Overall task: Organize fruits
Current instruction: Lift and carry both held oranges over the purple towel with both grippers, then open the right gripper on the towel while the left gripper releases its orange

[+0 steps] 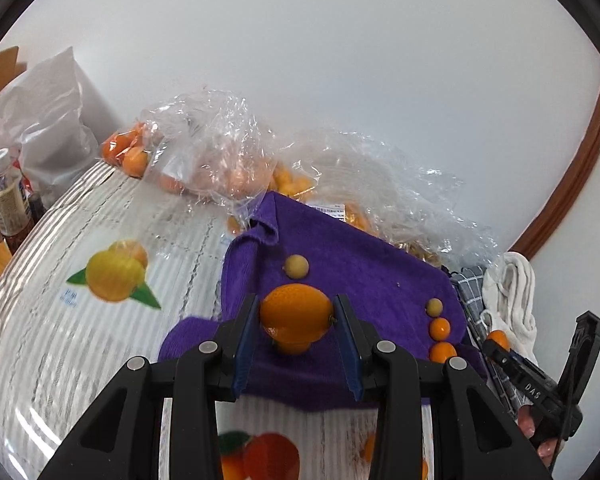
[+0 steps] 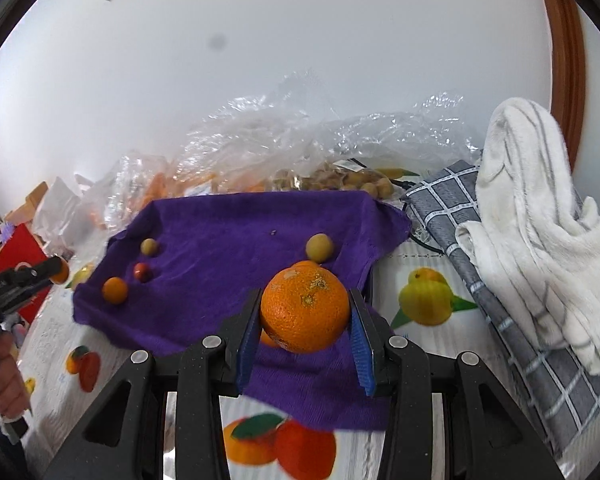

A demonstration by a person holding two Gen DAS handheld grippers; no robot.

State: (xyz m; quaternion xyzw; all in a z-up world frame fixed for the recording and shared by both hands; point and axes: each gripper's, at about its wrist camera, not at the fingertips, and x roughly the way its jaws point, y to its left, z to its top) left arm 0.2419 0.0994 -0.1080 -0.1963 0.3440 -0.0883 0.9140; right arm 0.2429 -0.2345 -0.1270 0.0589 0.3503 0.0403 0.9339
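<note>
My left gripper is shut on a smooth orange fruit, held just above another orange on the purple cloth. My right gripper is shut on a large rough-skinned orange above the same cloth. Small fruits lie on the cloth: a yellow-green one, and a row of one green and two orange ones. The right wrist view shows them as a green one, another green, a red one and an orange one.
Clear plastic bags of oranges and small fruits lie behind the cloth by the wall. A grey checked cloth and a white towel lie at the right. Bottles and a white bag stand at the far left. A fruit-print tablecloth covers the table.
</note>
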